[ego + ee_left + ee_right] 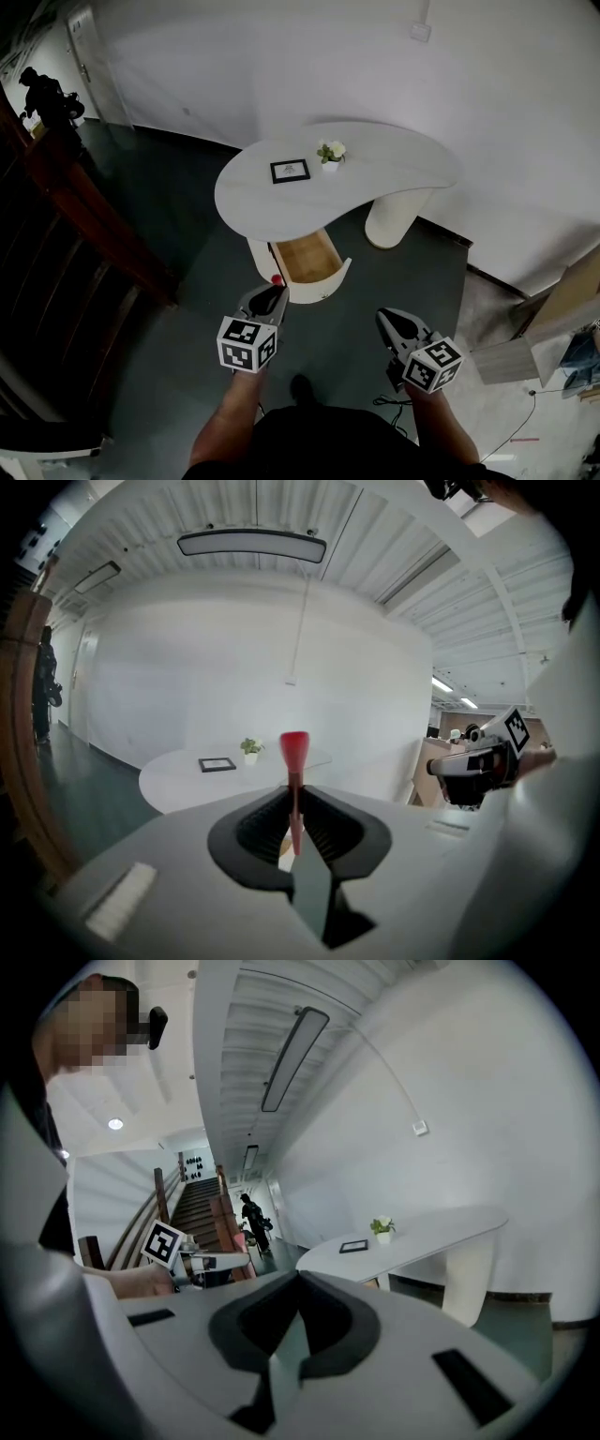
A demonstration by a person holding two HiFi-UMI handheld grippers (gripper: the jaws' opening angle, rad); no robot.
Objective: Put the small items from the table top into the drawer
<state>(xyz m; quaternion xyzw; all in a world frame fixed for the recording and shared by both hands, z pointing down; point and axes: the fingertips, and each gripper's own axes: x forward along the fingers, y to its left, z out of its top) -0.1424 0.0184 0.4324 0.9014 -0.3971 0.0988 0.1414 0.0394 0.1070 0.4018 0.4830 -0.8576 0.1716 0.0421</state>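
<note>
Nearest, the person is standing on the dark floor (178,234) and holding both grippers low in front of the body. The left gripper (272,292) is pinching a slim red stick (293,747) with a flared top. Its jaws are pressing together on the shaft, and the red head is poking out beyond the fingertips. In the head view, that red tip (277,278) is showing just short of the drawer front. The right gripper (392,323) is hanging to the right, well apart from the left one. Its jaws are meeting with nothing between them.

Beyond the grippers, the drawer (307,258) is standing pulled open under the near edge of the white curved table (394,169), showing a bare wooden inside. Farther back on the tabletop, a small black picture frame (290,171) is lying flat. A little potted plant (330,153) is sitting just to its right. At the far left, another person (42,94) is standing by a wooden stair rail (84,206).
</note>
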